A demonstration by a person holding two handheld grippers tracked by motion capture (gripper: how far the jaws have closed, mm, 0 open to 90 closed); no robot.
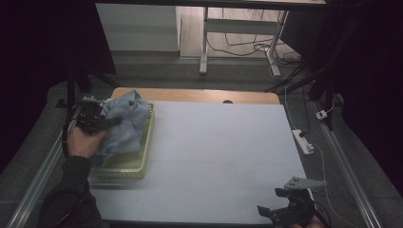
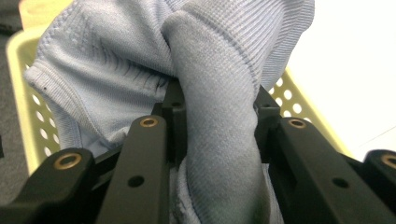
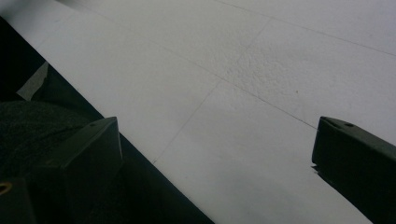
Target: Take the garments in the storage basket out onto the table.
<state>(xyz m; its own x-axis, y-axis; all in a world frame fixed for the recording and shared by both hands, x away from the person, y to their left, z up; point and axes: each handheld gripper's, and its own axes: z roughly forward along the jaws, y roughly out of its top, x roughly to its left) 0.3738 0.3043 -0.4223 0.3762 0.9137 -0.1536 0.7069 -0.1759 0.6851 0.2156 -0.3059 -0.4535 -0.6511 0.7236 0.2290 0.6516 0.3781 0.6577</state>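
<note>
Currently the left tongs (image 1: 102, 121) clench a fold of blue cloth (image 1: 124, 118) above the yellow basket (image 1: 124, 167) while the right tongs (image 1: 280, 209) rest released at the tabletop (image 1: 218, 156) edge; trailing cloth could snag and tip the basket.

Dim room; grey floor (image 1: 157, 71); desk legs (image 1: 204, 42); power strip (image 1: 303, 141).

dim, dark-edged high view; gripper views brighter, softly blurred up close.
</note>
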